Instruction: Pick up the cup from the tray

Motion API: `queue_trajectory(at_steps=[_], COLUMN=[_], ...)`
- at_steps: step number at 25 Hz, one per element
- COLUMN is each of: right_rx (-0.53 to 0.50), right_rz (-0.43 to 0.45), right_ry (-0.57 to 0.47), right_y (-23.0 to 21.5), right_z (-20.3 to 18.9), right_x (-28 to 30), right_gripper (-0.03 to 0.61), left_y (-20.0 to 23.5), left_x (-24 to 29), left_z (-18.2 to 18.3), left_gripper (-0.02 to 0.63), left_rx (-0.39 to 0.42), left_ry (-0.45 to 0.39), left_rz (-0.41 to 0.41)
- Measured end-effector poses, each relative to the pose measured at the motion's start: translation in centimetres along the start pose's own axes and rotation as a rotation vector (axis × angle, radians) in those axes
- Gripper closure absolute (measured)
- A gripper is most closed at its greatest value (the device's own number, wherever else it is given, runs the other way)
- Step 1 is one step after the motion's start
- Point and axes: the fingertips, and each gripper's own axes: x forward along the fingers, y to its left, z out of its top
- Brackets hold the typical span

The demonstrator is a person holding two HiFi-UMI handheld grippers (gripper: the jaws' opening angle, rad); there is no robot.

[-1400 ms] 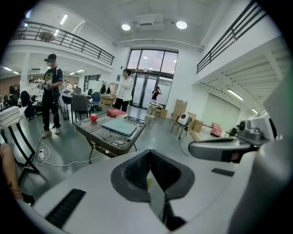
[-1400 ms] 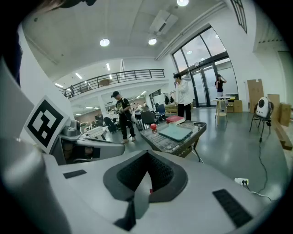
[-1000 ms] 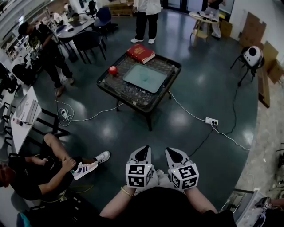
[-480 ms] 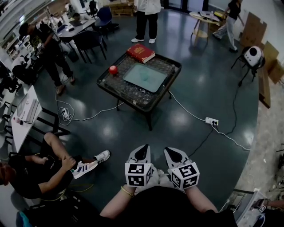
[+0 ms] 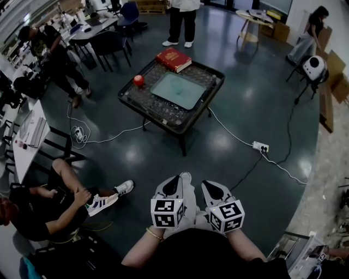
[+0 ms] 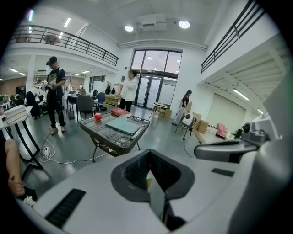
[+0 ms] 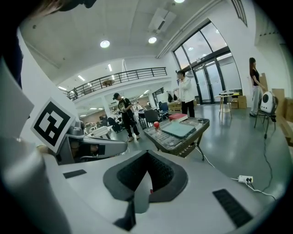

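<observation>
A low black table (image 5: 158,117) stands far ahead across the floor, bearing a pale green tray (image 5: 177,90), a red book (image 5: 173,59) and a red ball (image 5: 139,80). I can make out no cup at this distance. My left gripper (image 5: 173,188) and right gripper (image 5: 215,190) are held side by side close to my body, far from the table, both shut and empty. The left gripper view shows its gripper (image 6: 149,171) with jaws together and the tray (image 6: 122,125) beyond. The right gripper view shows its gripper (image 7: 145,176) the same way, and the tray (image 7: 177,130) beyond.
A person sits on the floor at the lower left (image 5: 54,201). Others stand by the desks at left (image 5: 54,54) and beyond the table (image 5: 182,16). A cable runs from the table to a power strip (image 5: 259,147). A white round device (image 5: 315,68) stands at right.
Both grippers have stayed put. A person at the back right has walked further right. A pale leg and shoe now show between the grippers, and the view has shifted slightly.
</observation>
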Motion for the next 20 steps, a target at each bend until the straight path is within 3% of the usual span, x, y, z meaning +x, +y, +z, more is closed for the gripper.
queue_trajectory(at_steps=[20], right_rx=[0.014], right_rz=[-0.017], right_ry=[0.01], right_y=[-7.2], right_z=[4.7], right_x=[7.2], right_gripper=[0.577], left_y=[2.5], left_x=[9.6], left_z=[5.4], left_gripper=[0.605], left_rx=[-0.003], left_ry=[0.016], left_rz=[-0.019])
